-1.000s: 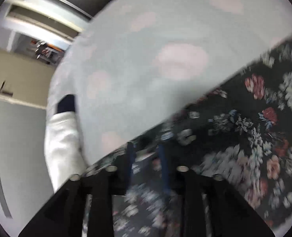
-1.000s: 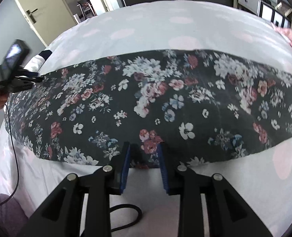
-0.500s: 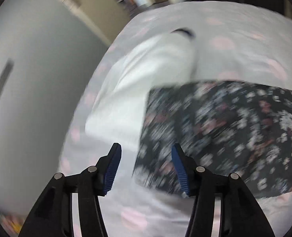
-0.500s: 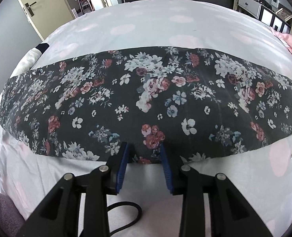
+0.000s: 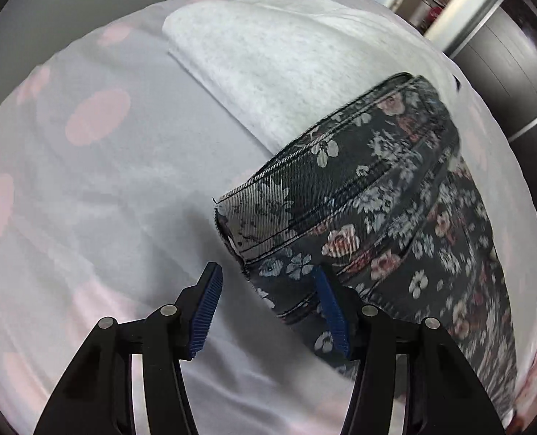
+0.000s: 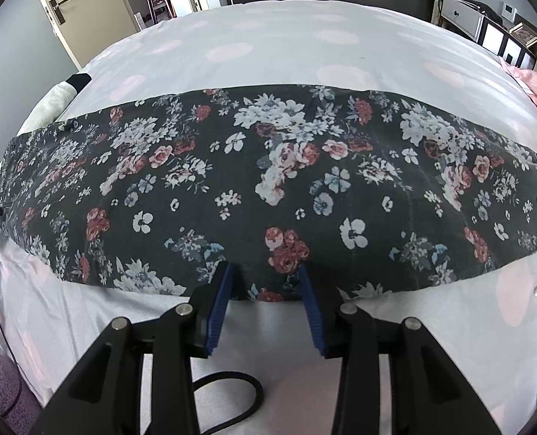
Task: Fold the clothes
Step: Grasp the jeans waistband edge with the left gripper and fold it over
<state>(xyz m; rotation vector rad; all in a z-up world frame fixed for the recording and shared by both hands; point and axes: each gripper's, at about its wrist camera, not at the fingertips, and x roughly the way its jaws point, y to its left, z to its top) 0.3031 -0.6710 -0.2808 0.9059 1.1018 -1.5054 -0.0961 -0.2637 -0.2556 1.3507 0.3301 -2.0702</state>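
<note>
Floral trousers (image 6: 268, 181): lying flat in a long strip across the dotted bedspread (image 6: 268, 43), so probably halved lengthwise already and set up for a crosswise fold.
Left end: waistband corner overlaps a folded grey garment (image 5: 286, 58), guessing that's the finished pile.
Left gripper (image 5: 268, 290): fingers spread wide, straddling the waistband edge, nothing pinched, lined up to grab I think.
Right gripper (image 6: 266, 282): pads apart around the near hem at mid-length, not clamped as far as I can tell.
</note>
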